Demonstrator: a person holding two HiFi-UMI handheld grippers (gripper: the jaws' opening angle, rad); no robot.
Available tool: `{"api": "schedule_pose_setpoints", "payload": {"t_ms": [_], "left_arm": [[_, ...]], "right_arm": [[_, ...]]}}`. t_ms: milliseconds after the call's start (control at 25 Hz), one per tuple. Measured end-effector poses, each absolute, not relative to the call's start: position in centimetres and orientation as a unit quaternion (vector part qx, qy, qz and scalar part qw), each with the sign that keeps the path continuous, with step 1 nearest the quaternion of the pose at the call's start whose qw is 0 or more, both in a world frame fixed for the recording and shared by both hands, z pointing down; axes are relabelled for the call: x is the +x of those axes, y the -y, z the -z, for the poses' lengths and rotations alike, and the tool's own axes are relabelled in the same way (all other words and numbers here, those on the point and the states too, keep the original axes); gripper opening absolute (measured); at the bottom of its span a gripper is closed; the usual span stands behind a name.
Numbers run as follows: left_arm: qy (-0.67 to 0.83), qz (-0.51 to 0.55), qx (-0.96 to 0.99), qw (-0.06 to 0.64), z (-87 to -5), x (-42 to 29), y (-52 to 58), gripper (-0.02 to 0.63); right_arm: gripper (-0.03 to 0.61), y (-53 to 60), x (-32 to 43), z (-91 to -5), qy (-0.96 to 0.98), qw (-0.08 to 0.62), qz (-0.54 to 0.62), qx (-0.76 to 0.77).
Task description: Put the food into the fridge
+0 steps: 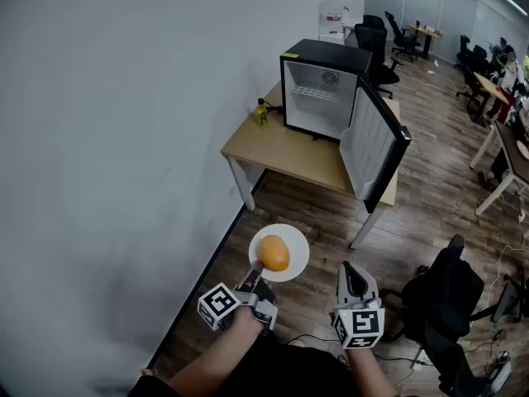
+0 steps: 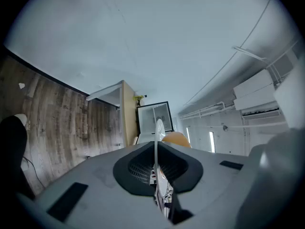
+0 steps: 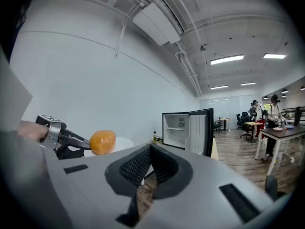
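A white plate [image 1: 297, 240] carries a round orange piece of food [image 1: 274, 252]. My left gripper [image 1: 256, 274] is shut on the plate's near rim and holds it above the wood floor. In the left gripper view the plate [image 2: 157, 140] stands edge-on between the jaws, with the food [image 2: 177, 138] beside it. My right gripper [image 1: 354, 278] hovers to the plate's right, shut and holding nothing. In the right gripper view the food [image 3: 102, 141] shows at the left. The black mini fridge [image 1: 321, 89] stands on a table ahead, door [image 1: 376, 145] swung open, white inside.
The fridge sits on a light wooden table [image 1: 277, 151] against the white wall, with a small yellow bottle [image 1: 261, 112] beside it. A black office chair [image 1: 446, 292] stands at my right. More desks and chairs fill the far right, where people [image 3: 274, 109] stand.
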State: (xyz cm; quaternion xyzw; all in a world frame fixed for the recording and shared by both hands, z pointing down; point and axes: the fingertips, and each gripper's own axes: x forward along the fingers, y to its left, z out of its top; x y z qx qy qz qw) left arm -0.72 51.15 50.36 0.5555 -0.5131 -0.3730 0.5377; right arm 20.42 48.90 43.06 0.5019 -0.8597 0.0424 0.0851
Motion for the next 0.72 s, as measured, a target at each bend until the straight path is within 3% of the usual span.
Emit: {"api": "schedule_pose_setpoints", "payload": {"t_ms": [240,720], "left_arm": [[0.514,0.375,0.548,0.543,-51.2,-1.1,-50.8,0.021],[0.49,0.357,0.567,0.558,-52.8,-3.3,-42.7,0.021]], "right_arm": [[0.06,-48.3,20.9,-43.8,0.854,0.062,-0.057,0.513],[0.06,-41.5,17.3,-44.9,0.852,0.082,-0.051,0.515]]}}
